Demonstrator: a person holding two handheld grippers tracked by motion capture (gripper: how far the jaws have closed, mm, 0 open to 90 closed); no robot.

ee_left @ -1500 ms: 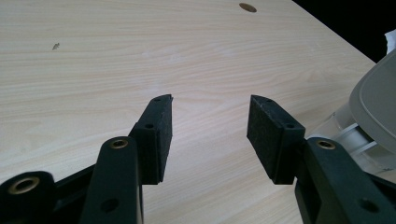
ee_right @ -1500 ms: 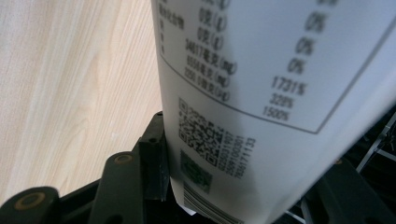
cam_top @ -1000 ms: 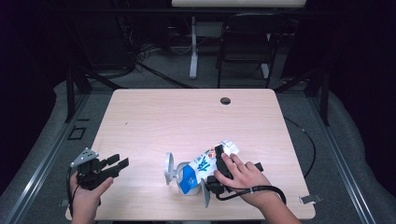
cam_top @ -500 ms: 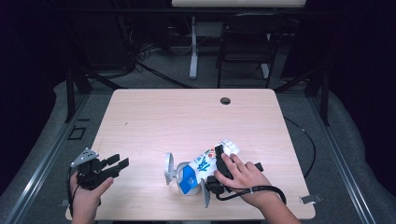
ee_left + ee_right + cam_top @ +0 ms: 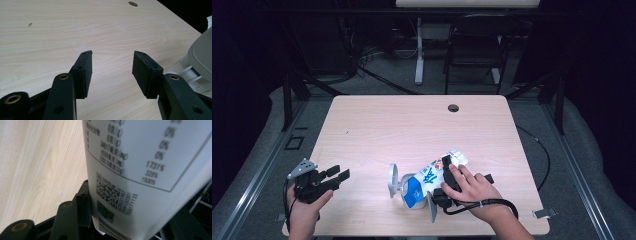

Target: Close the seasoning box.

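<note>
We've got the right claw (image 5: 419, 192) clamped on a white and blue bag (image 5: 432, 176) near the desk's (image 5: 412, 125) front edge, a bit right of centre. The bag lies tilted, its top end pointing toward the right rear corner, its lower end toward the front edge. In the right gripper view the bag's printed back (image 5: 140, 170) sits between the jaws: a nutrition table with percent figures, a QR code and a barcode; the left pad (image 5: 83, 206) presses flat on the bag's edge, the other pad is hidden behind the bag. The right hand (image 5: 474, 190) rests on the claw's body, with the cable (image 5: 492, 204) looping off toward the front right corner. A grey plate (image 5: 393, 179) of that claw stands just left of the bag.

Our left claw (image 5: 339, 174) is open with nothing between the pads, held by the left hand (image 5: 304, 210) at the front left corner and pointing toward the bag, well apart from it. In the left gripper view both black pads (image 5: 86, 72) stand wide over bare wood, with the right claw's grey plate at the right edge.

A dark round hole (image 5: 453, 107) sits near the desk's rear edge, right of centre.
</note>
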